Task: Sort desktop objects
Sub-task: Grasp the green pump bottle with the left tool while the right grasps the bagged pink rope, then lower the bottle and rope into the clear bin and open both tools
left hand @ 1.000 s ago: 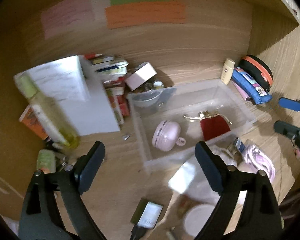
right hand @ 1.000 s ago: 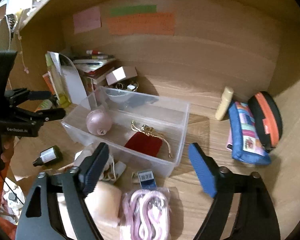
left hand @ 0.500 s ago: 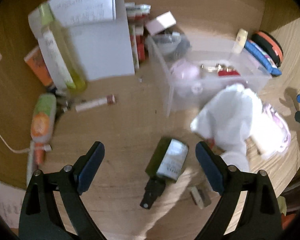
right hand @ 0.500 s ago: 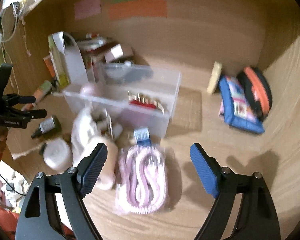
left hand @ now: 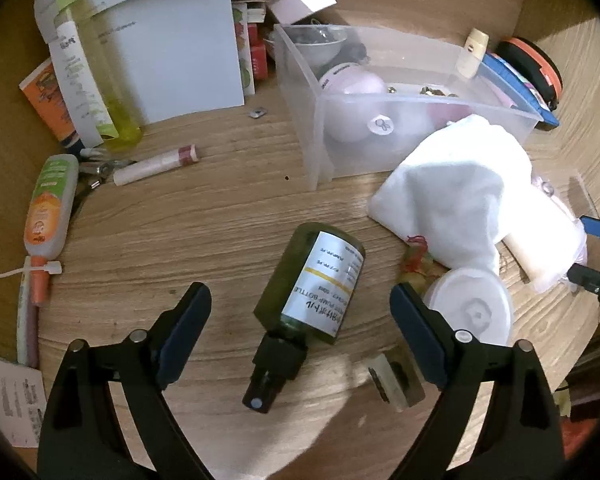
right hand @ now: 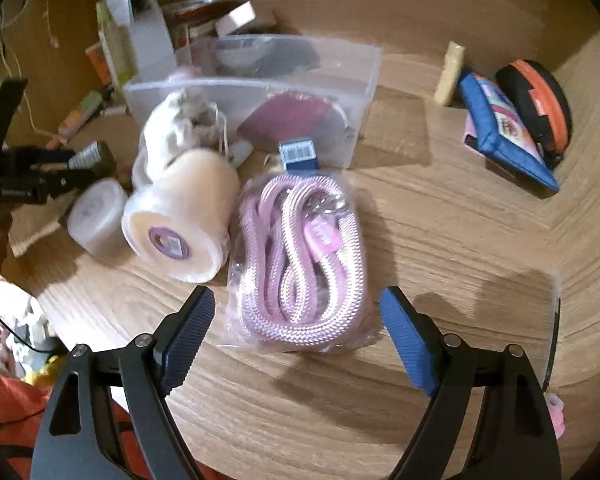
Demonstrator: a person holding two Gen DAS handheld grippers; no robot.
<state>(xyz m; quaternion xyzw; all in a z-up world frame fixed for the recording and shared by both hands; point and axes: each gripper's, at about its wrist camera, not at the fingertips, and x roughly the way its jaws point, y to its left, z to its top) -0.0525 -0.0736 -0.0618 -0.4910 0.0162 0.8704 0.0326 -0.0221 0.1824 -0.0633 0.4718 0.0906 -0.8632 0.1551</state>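
Both grippers have dropped closer to the wooden desktop (left hand: pixel 204 220). Left gripper (left hand: pixel 300 312), jaws closing but wide, straddles the dark green labelled pump bottle (left hand: pixel 312 280) untouched. Right gripper (right hand: pixel 296 316) gapes empty, the bagged pink braided cable (right hand: pixel 300 256) at twelve o'clock, perhaps just between its tips. Clear plastic bin (left hand: pixel 380 132) sits beyond.

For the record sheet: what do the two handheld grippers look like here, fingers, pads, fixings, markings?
Both are black two-finger frames with cut-out slots and silver pivot bolts. The left gripper has dark navy ribbed pads; the right gripper has brighter blue ones. From the right wrist view, the left gripper's black body carries small white lettering, unreadable.
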